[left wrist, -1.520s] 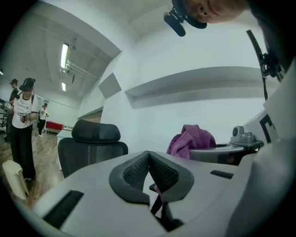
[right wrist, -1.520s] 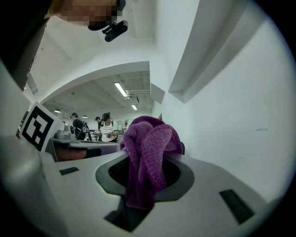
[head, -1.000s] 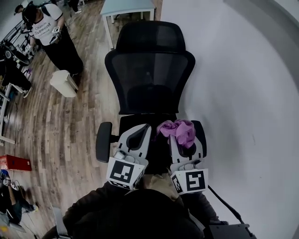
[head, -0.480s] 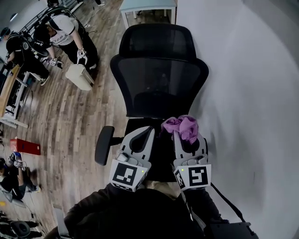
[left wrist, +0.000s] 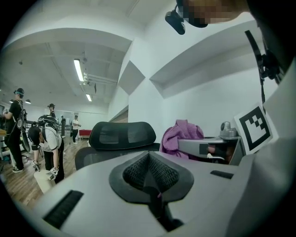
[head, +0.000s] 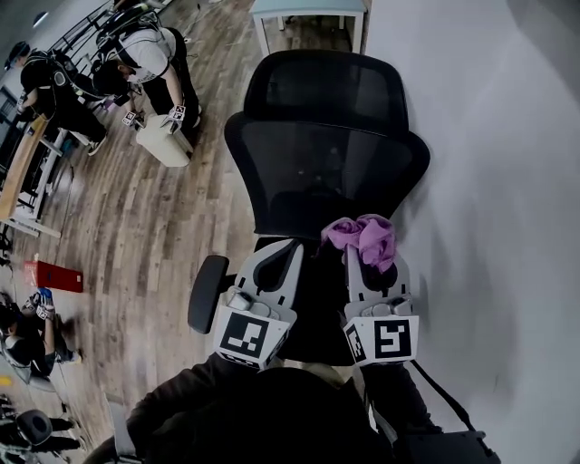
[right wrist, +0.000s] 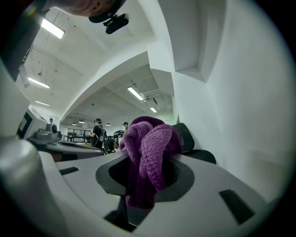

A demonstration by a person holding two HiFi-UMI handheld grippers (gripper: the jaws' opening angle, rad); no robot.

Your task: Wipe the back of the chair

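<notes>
The chair (head: 326, 163) stood close against the wall (head: 489, 227) to its right, leaving little room on that side. Left of the chair, past its armrest (head: 207, 294), the wood floor (head: 181, 227) lay open. Behind the chair stood a table (head: 308, 7). Farther off to the chair's left, a person (head: 149, 54) bent over a white box (head: 165, 145), well clear of it.

you hold the left gripper (head: 278, 259) and right gripper (head: 366, 263) side by side over the seat (head: 319, 292) of the chair (head: 326, 172), with the cloth (head: 362, 237) caught in the right one's jaws and bunched over their tips. the backrest (head: 326, 163) stands just ahead, the headrest (head: 328, 86) beyond it, an armrest (head: 207, 293) to your left. a wall (head: 489, 181) runs close along the right, a table (head: 308, 7) stands behind the chair, and people (head: 145, 59) are at far left.
</notes>
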